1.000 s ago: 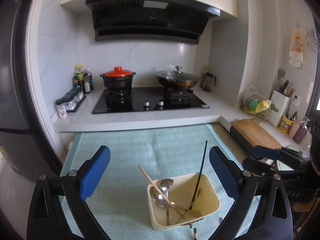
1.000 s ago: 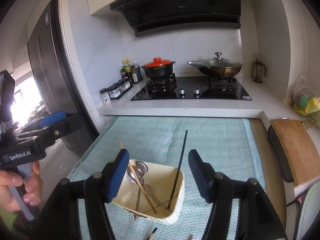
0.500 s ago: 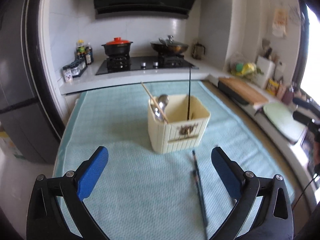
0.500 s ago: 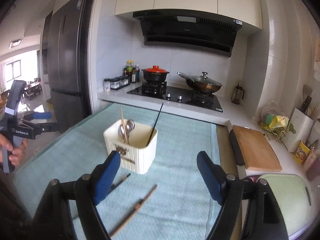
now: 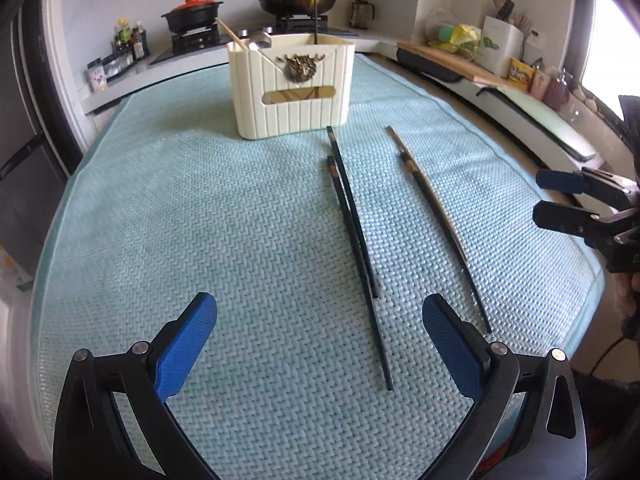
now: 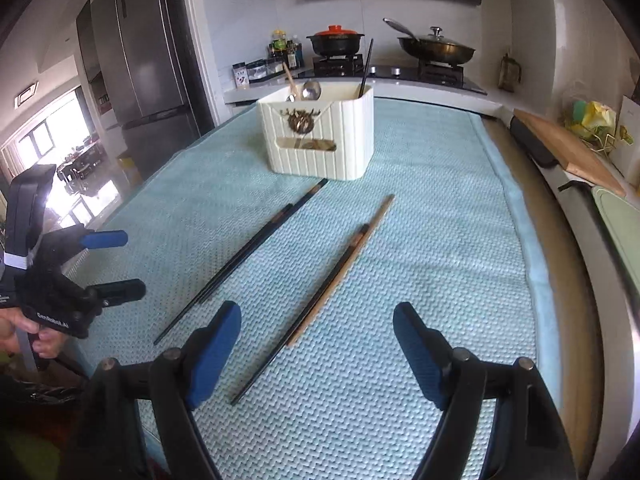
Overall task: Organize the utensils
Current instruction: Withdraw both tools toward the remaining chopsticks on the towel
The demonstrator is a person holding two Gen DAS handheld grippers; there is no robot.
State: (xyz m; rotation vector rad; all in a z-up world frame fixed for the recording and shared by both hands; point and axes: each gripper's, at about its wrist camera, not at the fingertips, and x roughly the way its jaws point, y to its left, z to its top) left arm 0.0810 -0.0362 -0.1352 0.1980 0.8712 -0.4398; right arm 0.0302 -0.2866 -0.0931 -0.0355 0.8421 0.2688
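The counter, covered by a pale green mat [image 5: 200,208], is seen ahead of both tools. Beyond them stands the cream utensil holder [image 5: 294,88], already loaded with a spoon, a wooden chopstick and a dark one. Four chopsticks are left lying on the mat: the dark pair [image 5: 356,240] just ahead of the left tool [image 5: 320,344], and the mixed pair [image 6: 320,300], one dark and one wooden, running in between the fingers of the right tool [image 6: 316,352]. Both tools are held with jaws wide apart, nothing clamped. The step in hand is judged to be the approach for pickup. Next, each tool would have to be lowered over one pair and closed across the thin shafts.
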